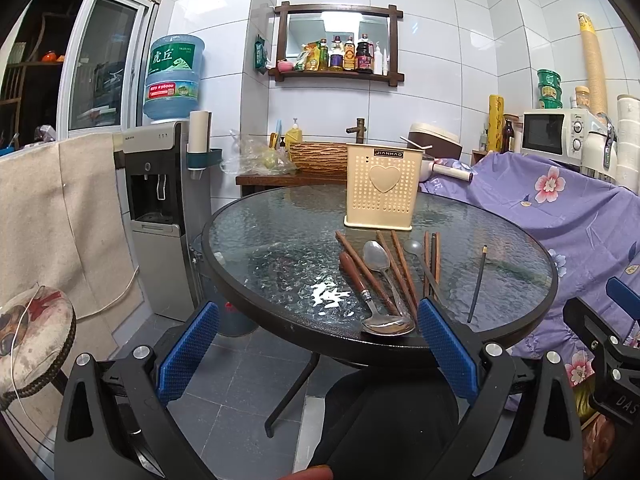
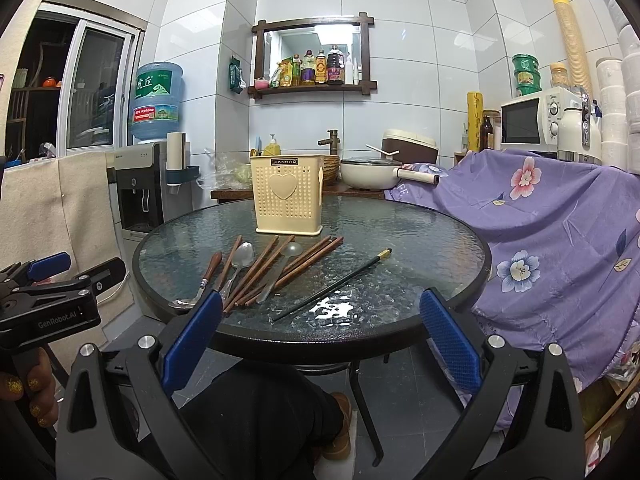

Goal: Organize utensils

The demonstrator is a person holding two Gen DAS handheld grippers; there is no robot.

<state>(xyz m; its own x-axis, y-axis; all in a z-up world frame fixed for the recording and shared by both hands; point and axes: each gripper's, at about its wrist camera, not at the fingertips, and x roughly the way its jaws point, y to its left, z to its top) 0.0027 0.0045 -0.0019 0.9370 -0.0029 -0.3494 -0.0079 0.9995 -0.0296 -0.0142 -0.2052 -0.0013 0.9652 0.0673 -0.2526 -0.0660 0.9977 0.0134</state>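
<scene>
Left wrist view: the left gripper (image 1: 318,346), jaws spread wide and holding nothing, hangs off the near edge of the round glass table (image 1: 280,216), on which a cream utensil holder (image 1: 382,188) stands upright behind a loose row of wooden chopsticks (image 1: 396,268), a metal spoon (image 1: 380,268), a wood-handled spoon (image 1: 362,286) and a single black chopstick (image 1: 478,284) lying apart to the right. Right wrist view: the right gripper (image 2: 320,336), likewise spread and empty, faces the same table (image 2: 420,232); the holder (image 2: 286,196) stands at the far side, the chopsticks (image 2: 288,270) and spoons fan out before it, and the black chopstick (image 2: 336,284) lies nearest the gripper.
</scene>
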